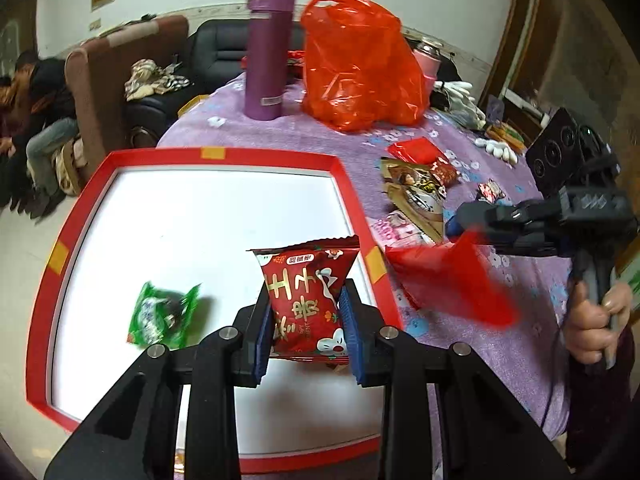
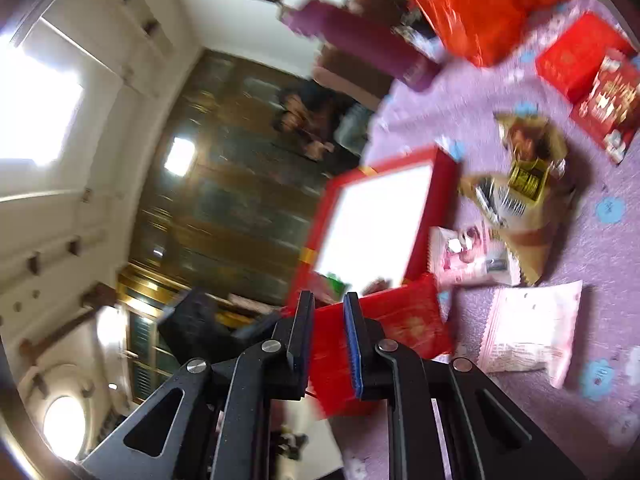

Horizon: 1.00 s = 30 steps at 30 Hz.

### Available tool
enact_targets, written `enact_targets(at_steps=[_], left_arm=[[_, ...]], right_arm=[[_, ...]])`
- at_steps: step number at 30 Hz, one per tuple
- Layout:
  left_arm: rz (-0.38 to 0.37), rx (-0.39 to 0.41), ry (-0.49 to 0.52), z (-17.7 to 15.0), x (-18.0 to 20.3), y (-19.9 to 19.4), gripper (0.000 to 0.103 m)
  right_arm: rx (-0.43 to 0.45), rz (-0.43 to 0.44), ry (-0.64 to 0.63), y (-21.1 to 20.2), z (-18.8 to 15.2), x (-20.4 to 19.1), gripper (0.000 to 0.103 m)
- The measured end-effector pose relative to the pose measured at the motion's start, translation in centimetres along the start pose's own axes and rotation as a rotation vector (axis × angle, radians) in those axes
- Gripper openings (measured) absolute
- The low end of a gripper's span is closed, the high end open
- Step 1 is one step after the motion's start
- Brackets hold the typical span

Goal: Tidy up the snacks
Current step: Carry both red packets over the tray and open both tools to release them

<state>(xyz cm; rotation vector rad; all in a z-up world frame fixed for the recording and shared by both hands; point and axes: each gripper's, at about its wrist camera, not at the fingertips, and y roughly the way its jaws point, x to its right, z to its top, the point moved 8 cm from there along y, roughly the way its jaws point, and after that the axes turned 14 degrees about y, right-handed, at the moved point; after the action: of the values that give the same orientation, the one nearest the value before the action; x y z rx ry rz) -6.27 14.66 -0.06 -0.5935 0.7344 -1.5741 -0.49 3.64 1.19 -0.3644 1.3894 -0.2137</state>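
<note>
My left gripper point(image 1: 306, 300) is shut on a red snack packet point(image 1: 306, 300) with gold characters and holds it over the red-rimmed white tray point(image 1: 276, 159). A green snack packet point(image 1: 162, 314) lies in the tray to the left. My right gripper point(image 1: 460, 226) is shut on a plain red packet point(image 1: 452, 280) and holds it in the air just right of the tray; in the right wrist view the gripper point(image 2: 329, 308) clamps that red packet point(image 2: 400, 320), tilted and blurred.
A purple flask point(image 1: 268, 52) and a red plastic bag point(image 1: 360, 64) stand behind the tray on the purple flowered cloth point(image 1: 500, 340). Several loose packets lie right of the tray: gold point(image 1: 416, 192), pink point(image 2: 532, 332), red point(image 2: 580, 56). People sit on sofas at left.
</note>
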Motion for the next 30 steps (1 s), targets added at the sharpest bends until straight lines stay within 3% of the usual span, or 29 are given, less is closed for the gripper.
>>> enact_targets(at_steps=[2, 5, 7, 9, 10, 13, 15, 16, 18, 20, 26, 29, 30], left_arm=[[0.008, 0.007, 0.006, 0.0, -0.3, -0.1, 0.029], [0.000, 0.025, 0.016, 0.2, -0.1, -0.3, 0.029], [-0.004, 0.035, 0.018, 0.3, 0.0, -0.5, 0.029], [-0.013, 0.042, 0.009, 0.3, -0.1, -0.4, 0.029], [-0.017, 0.043, 0.004, 0.2, -0.2, -0.5, 0.029], [-0.020, 0.050, -0.013, 0.0, -0.6, -0.7, 0.029], [-0.022, 0.058, -0.017, 0.0, -0.8, -1.1, 0.029], [-0.021, 0.061, -0.014, 0.0, -0.9, -1.2, 0.029], [-0.022, 0.066, -0.012, 0.0, -1.0, -1.3, 0.029], [-0.033, 0.073, -0.016, 0.0, -0.9, -1.3, 0.029], [-0.042, 0.098, -0.031, -0.4, -1.3, -2.3, 0.029], [-0.039, 0.103, -0.042, -0.9, -1.8, -2.9, 0.029], [-0.040, 0.103, -0.046, -1.0, -1.9, -3.0, 0.029]], right_arm=[[0.039, -0.101, -0.042, 0.0, 0.2, 0.5, 0.018], [0.034, -0.143, -0.027, -0.7, 0.1, 1.5, 0.022], [0.037, -0.221, -0.071, -0.9, -0.6, 1.7, 0.037], [-0.014, -0.259, -0.097, 0.0, -1.6, 1.8, 0.064], [-0.028, -0.278, -0.107, 0.4, -2.1, 1.9, 0.066], [-0.050, -0.411, -0.108, 1.4, -3.1, 2.9, 0.067], [-0.062, -0.399, -0.018, 1.0, -3.7, 4.0, 0.067], [-0.046, -0.405, 0.018, 0.6, -3.9, 4.6, 0.066], [0.025, -0.529, 0.044, -0.6, -4.2, 5.7, 0.067], [0.054, -0.565, 0.007, -0.4, -4.9, 5.0, 0.068], [0.063, -0.781, -0.190, 4.0, -7.7, 3.2, 0.067], [0.130, -0.955, -0.310, 5.4, -7.7, 3.3, 0.068], [0.148, -0.970, -0.343, 5.6, -7.5, 3.3, 0.068]])
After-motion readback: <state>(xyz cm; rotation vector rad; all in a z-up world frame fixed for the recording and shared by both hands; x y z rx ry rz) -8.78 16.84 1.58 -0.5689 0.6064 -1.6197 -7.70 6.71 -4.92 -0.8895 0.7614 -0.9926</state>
